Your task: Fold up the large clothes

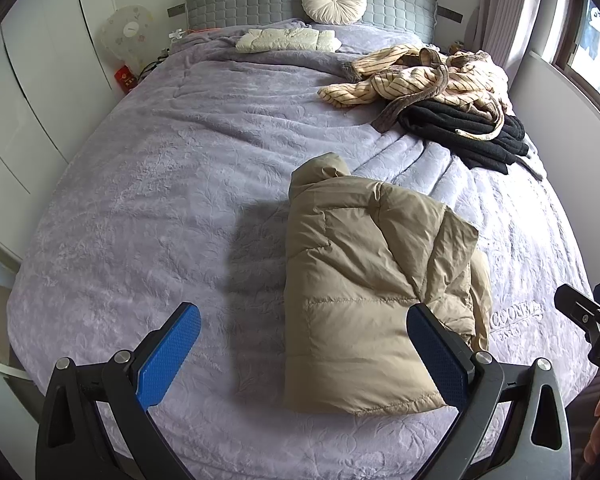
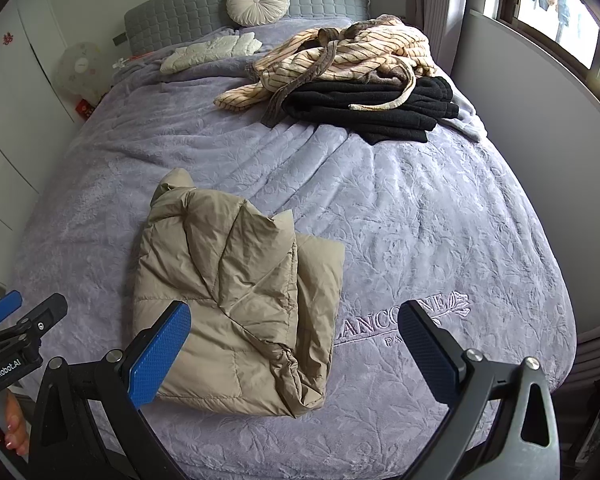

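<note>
Puffer jacket (image 1: pixel 364 292), tan, folded at bed's (image 1: pixel 140 184) foot: light, soft, slippery, springy. Best pinched at hem edge. Left gripper (image 1: pixel 304 356) and right gripper (image 2: pixel 296 352) wide, empty.

Setting: a home bedroom. A bed (image 1: pixel 140 184) covered by a lavender embossed blanket fills the room. At its far end stands a grey quilted headboard (image 1: pixel 260 4) with a round pleated cushion (image 1: pixel 334 0) leaning against it. White wardrobe doors (image 1: pixel 32 92) run along the bed's left side. To the bed's right are a curtain (image 1: pixel 504 8) and a window (image 2: pixel 560 12). Loose household clothing, a striped robe (image 2: pixel 340 56) over a black garment (image 2: pixel 380 108), lies on the bed's far right.
</note>
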